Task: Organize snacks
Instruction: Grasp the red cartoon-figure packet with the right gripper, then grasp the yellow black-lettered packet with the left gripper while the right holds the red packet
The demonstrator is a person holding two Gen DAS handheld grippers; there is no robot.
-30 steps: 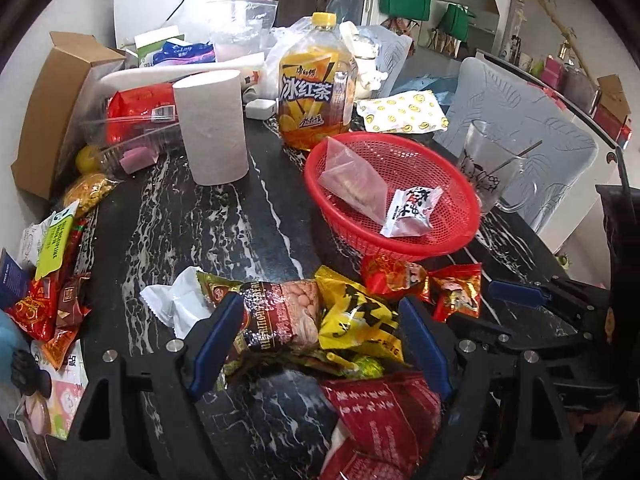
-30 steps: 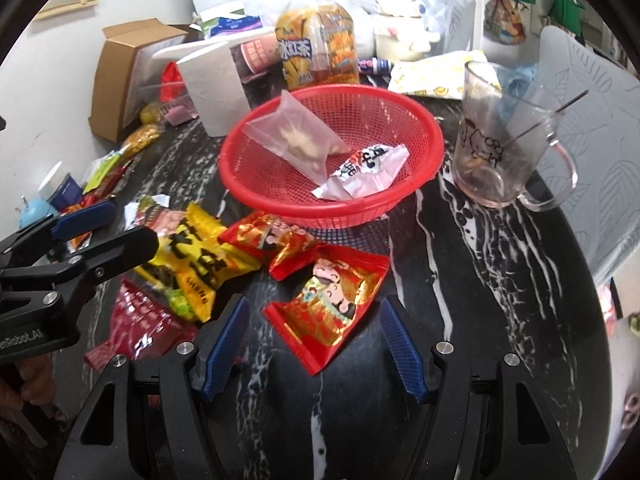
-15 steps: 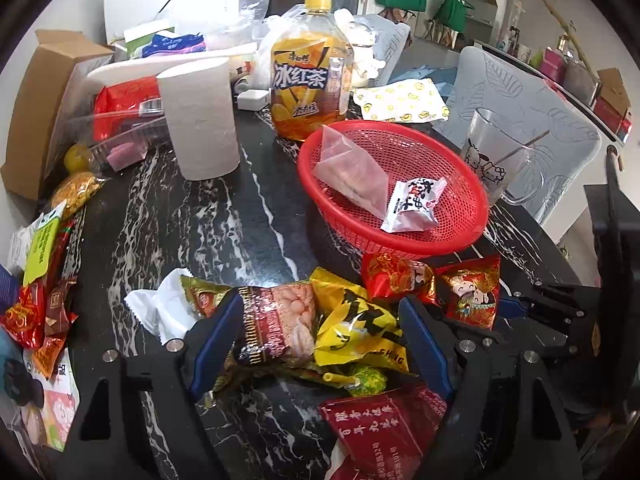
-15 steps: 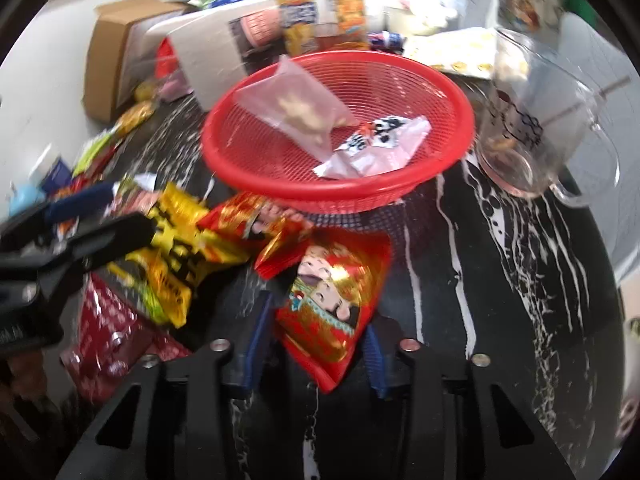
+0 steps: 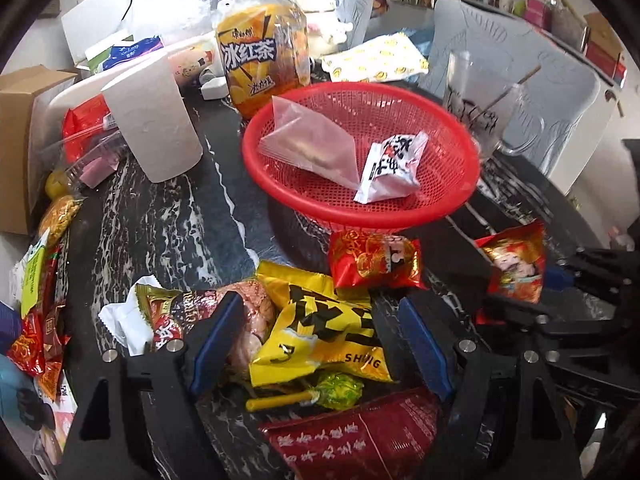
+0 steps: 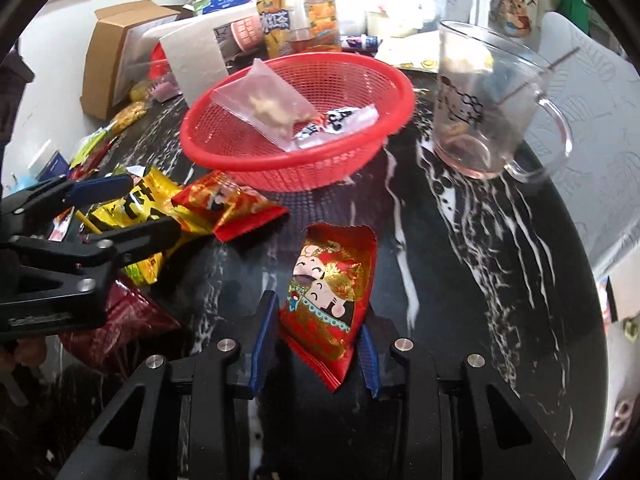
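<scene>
Right gripper (image 6: 318,344) clamped on red snack pkt (image 6: 330,300), for basket (image 6: 396,76) transfer; left gripper (image 5: 320,344) wide open, straddling yellow pkt (image 5: 324,332).

From my left wrist view, the basket (image 5: 460,152) sits at centre frame on the table (image 5: 160,220), with 2 packets in it: a clear bag (image 5: 308,148) on the left, a small packet (image 5: 390,168) to its right. Behind the basket stands a tea bottle (image 5: 260,60); a paper roll (image 5: 154,116) is to the left, a glass mug (image 5: 484,116) to the right. Below the basket a heap of snack packets (image 5: 320,328) lies at lower centre. A cardboard box (image 5: 16,140) sits at the left edge.
</scene>
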